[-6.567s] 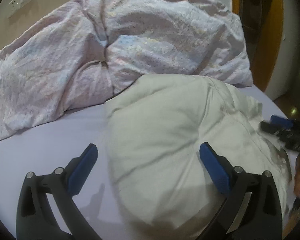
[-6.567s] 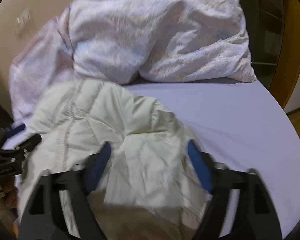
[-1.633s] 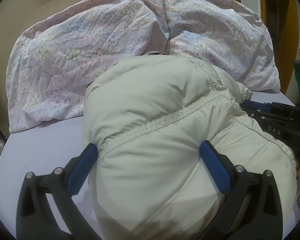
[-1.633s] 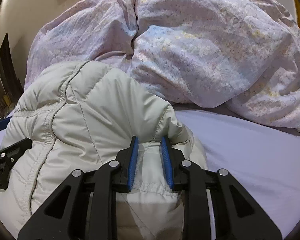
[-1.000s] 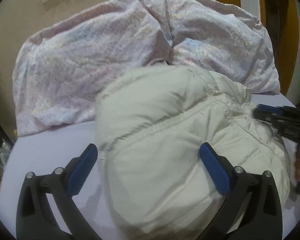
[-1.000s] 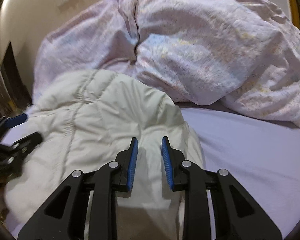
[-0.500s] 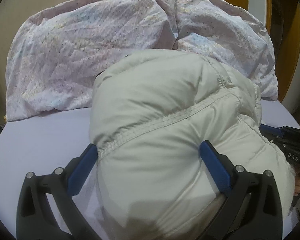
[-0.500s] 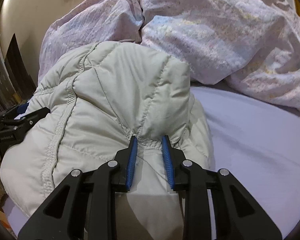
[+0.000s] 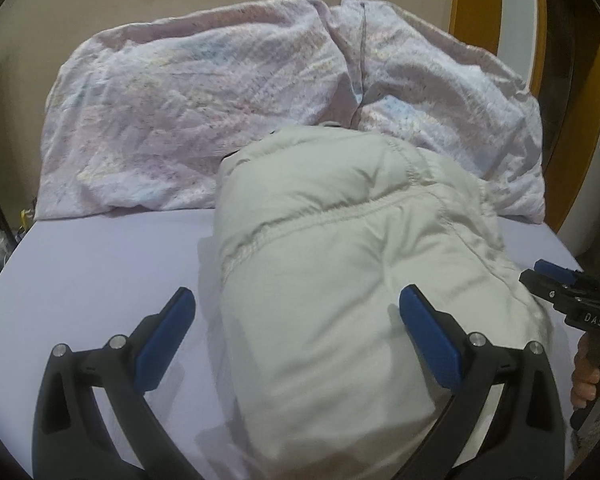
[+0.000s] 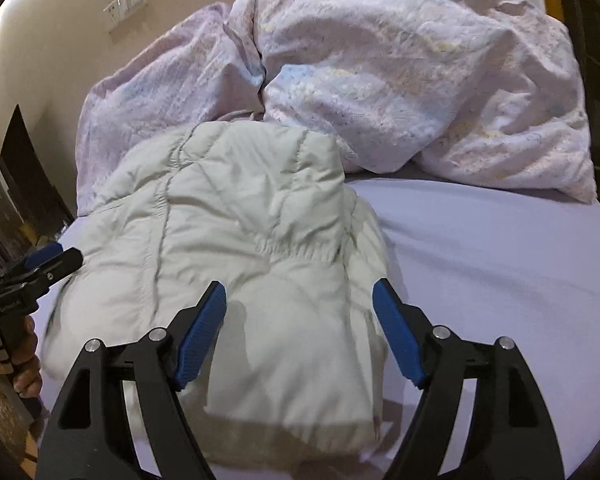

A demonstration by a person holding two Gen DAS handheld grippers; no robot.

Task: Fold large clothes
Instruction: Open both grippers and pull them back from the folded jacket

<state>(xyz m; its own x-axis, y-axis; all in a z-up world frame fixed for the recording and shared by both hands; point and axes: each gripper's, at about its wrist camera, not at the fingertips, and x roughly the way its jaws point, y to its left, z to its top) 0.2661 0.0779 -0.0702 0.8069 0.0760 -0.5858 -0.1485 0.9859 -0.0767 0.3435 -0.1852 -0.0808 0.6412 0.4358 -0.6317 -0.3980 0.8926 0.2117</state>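
A cream puffer jacket [image 9: 332,264] lies folded in a thick bundle on the lilac bed sheet [image 9: 100,264]; it also shows in the right wrist view [image 10: 252,248]. My left gripper [image 9: 296,328] is open and empty, its blue pads either side of the bundle's near end. My right gripper [image 10: 300,328] is open and empty just above the jacket's near part. The right gripper also shows at the right edge of the left wrist view [image 9: 568,292], and the left gripper at the left edge of the right wrist view [image 10: 40,268].
A crumpled pale pink duvet [image 9: 228,120] is heaped at the back of the bed against the wall, also in the right wrist view [image 10: 400,80]. A wooden door frame [image 9: 472,0] stands at the back right. The sheet [image 10: 500,272] stretches right of the jacket.
My right gripper has opened and let go of the jacket fold it was pinching. The jacket has dropped flatter onto the bed. My left gripper pulled back a little and stayed open.
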